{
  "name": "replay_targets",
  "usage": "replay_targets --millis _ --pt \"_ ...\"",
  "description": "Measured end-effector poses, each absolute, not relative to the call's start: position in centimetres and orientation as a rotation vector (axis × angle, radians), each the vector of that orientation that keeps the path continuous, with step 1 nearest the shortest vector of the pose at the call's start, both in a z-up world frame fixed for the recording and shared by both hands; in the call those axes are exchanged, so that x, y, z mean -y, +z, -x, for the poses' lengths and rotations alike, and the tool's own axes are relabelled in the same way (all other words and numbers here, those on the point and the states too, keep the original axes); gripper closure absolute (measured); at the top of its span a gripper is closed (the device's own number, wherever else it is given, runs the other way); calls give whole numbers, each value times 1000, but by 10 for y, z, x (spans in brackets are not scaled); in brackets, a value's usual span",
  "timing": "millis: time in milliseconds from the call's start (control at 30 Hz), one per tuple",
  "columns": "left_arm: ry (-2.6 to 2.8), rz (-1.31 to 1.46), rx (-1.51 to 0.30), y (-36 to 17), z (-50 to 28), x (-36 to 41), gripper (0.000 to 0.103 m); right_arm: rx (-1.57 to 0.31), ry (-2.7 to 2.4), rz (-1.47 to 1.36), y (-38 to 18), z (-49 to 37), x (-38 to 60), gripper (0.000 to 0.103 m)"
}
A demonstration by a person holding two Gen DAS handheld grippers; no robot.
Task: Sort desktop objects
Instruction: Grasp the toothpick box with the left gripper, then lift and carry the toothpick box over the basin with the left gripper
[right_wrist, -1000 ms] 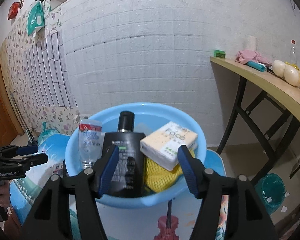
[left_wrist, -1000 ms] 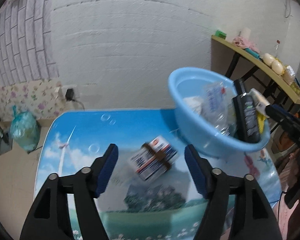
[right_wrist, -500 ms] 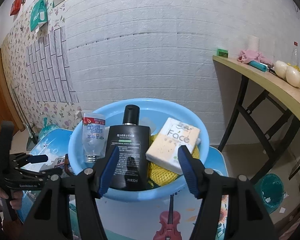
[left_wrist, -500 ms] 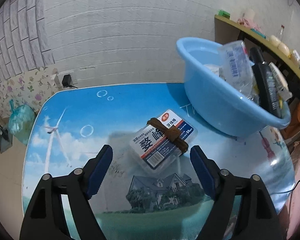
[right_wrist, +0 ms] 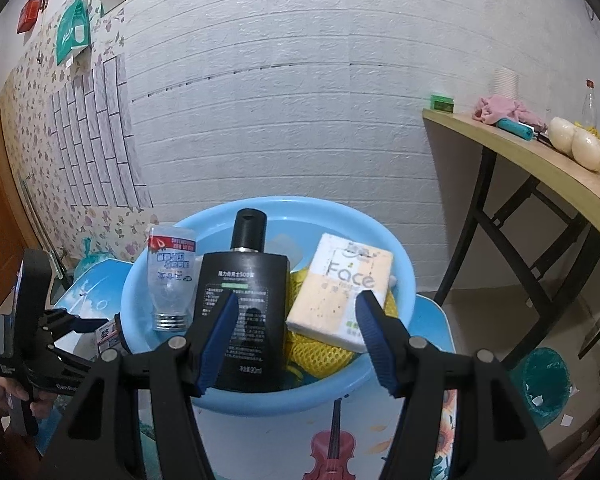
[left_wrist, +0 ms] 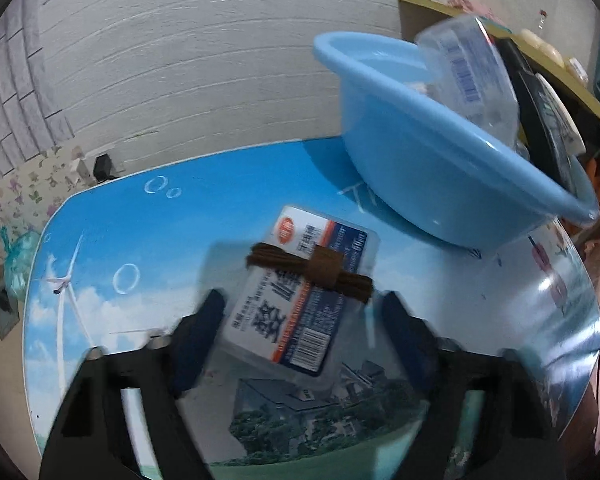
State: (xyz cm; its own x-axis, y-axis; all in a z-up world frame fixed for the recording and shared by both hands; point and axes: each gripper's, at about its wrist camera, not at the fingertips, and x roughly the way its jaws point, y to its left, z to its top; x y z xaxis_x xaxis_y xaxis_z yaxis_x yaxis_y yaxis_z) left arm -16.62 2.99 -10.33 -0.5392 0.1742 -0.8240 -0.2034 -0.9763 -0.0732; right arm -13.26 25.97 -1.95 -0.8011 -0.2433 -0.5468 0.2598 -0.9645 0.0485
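The left gripper [left_wrist: 300, 320] stands wide open and empty around the flat packet [left_wrist: 300, 288] lying on the counter [left_wrist: 148, 232] beside the blue basin [left_wrist: 440, 184]; it looks light, stiff and slippery, so grip its long edges.

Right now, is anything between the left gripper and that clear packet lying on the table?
Nothing visible. The left gripper is open, with its fingers on either side of the clear packet. A brown hair tie rests on top of the packet, not in the approach path. The blue basin sits clear, beyond and to the right.
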Motion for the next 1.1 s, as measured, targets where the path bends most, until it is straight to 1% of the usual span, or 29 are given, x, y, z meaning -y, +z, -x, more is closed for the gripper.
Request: replay_targets --millis 67,267,567,933,1100 --pt "2576 1373 -51 -102 165 -31 47 -40 -2753 -828 -20 132 -260 42" --pt "2605 1346 31 -94 159 -23 48 -26 -2744 -821 -16 130 -262 42" --pt "2679 1245 57 -61 143 -19 48 -8 -2760 -805 -9 117 -270 42" --pt "2739 1117 101 -15 122 -21 48 4 -2758 -835 -14 106 -278 42" --pt "2728 1063 72 1 123 -38 48 15 -2753 -825 -13 109 -280 42"
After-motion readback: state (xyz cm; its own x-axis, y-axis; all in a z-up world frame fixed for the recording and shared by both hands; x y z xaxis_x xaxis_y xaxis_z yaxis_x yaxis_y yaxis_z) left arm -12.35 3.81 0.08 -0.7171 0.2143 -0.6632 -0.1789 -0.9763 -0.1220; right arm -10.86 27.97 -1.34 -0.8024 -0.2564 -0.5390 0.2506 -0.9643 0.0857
